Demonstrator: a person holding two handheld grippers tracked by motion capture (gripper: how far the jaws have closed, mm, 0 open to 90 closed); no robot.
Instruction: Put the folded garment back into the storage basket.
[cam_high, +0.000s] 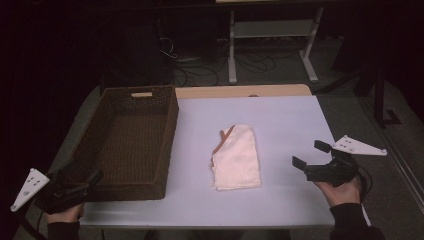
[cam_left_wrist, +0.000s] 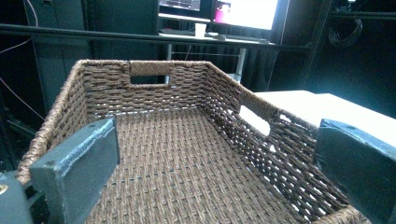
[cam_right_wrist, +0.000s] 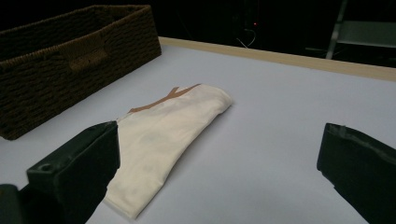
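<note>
Your left hand-held gripper (cam_high: 82, 184) sits at the near left corner of the surface (cam_high: 290, 120), right at the basket's (cam_high: 127, 145) near end. Jaws are spread wide with nothing between them. In the left gripper view they frame the basket's woven floor; the basket is empty, with a handle cutout in the far wall and another in the right wall.

Your right hand-held gripper (cam_high: 312, 155) is at the near right of the surface, pointing left toward the cloth (cam_high: 237, 157). Jaws are wide open and hold nothing. It's well apart from the cloth, no contact. I can't tell whether it rests on the surface or hangs just above it.

The cloth is folded, cream with a brown trim at its far left corner. It lies flat near the middle of the surface, between the basket and the right gripper, close to the basket's right wall but not touching. In the right gripper view it lies ahead and left of centre, its near edge partly hidden behind the left jaw, with the basket beyond it at upper left.

The basket is a dark brown wicker rectangle on the left side of the surface, long axis running away from you.

Your left hand (cam_high: 64, 215) and right hand (cam_high: 342, 192) each grip a gripper body from below.
</note>
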